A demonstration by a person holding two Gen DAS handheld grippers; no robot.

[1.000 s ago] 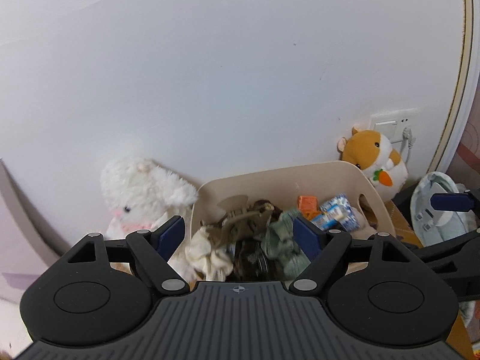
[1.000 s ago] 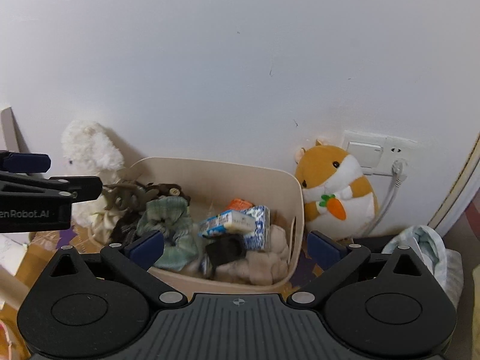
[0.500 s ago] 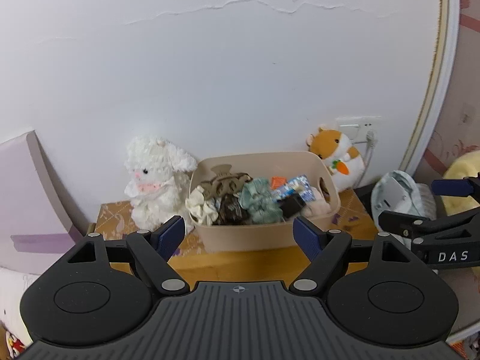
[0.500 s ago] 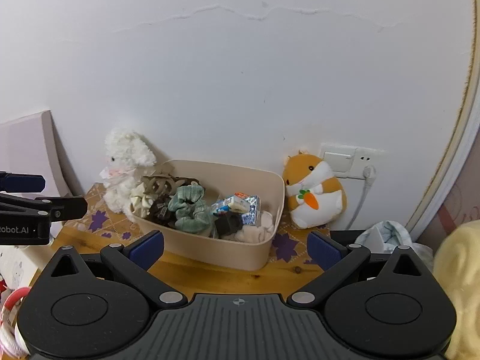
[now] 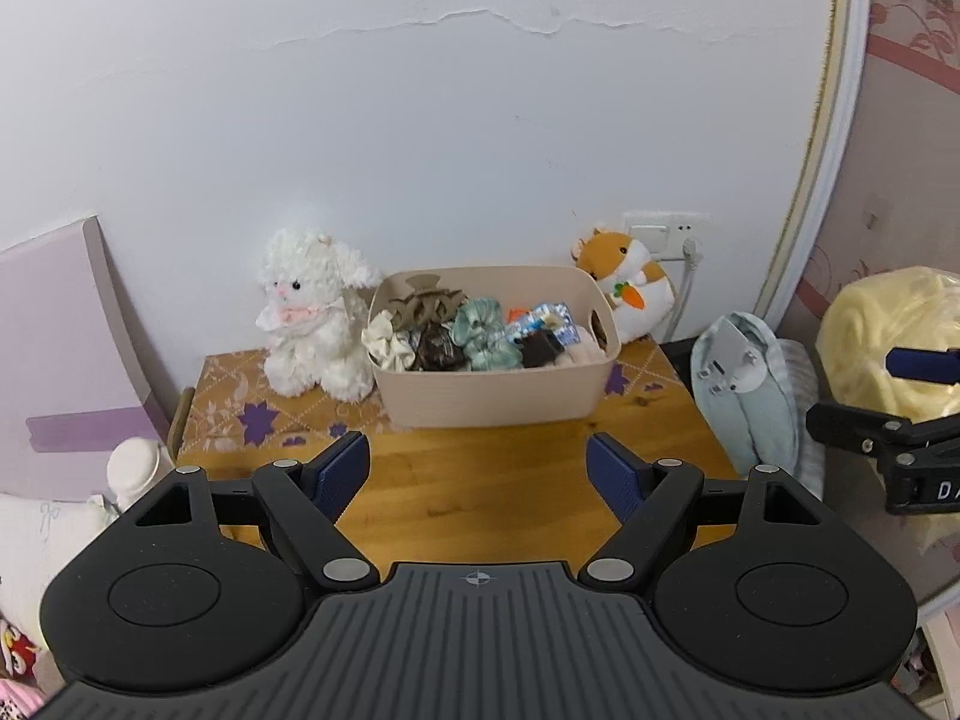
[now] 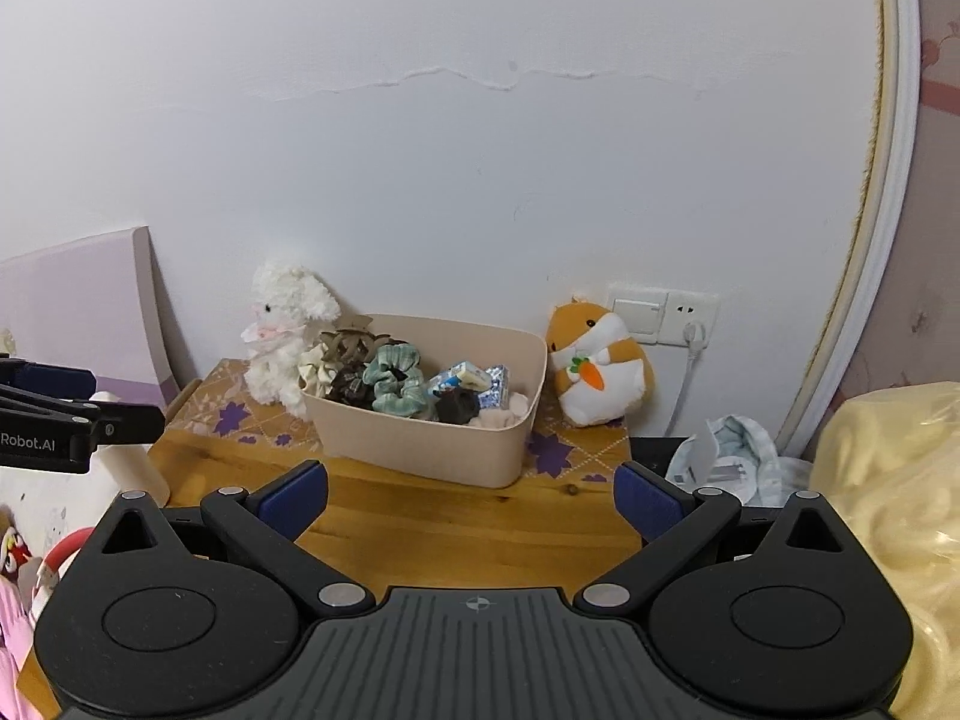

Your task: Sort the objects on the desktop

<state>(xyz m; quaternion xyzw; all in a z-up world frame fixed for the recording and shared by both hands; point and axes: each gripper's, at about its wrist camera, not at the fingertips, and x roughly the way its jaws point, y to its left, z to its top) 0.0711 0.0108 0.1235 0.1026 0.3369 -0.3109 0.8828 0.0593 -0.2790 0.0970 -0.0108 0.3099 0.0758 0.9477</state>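
soft, even indoor light fills both my views, with no hard glare. ahead of my jaws the white wall (image 5: pixel 480 150) is bright and the beige bin (image 5: pixel 492 384) throws only a faint shadow onto the wooden table (image 5: pixel 480 480). focus is sharp, free of motion blur. fisheye bending curves the door frame (image 6: pixel 882 240) at my right edge, corners darken

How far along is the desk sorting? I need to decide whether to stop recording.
It looks nearly or fully done. The beige bin holds scrunchies, a hair claw and small packets. The wooden desktop in front shows no loose items. Left gripper and right gripper have open, empty jaws. Nothing visible remains.
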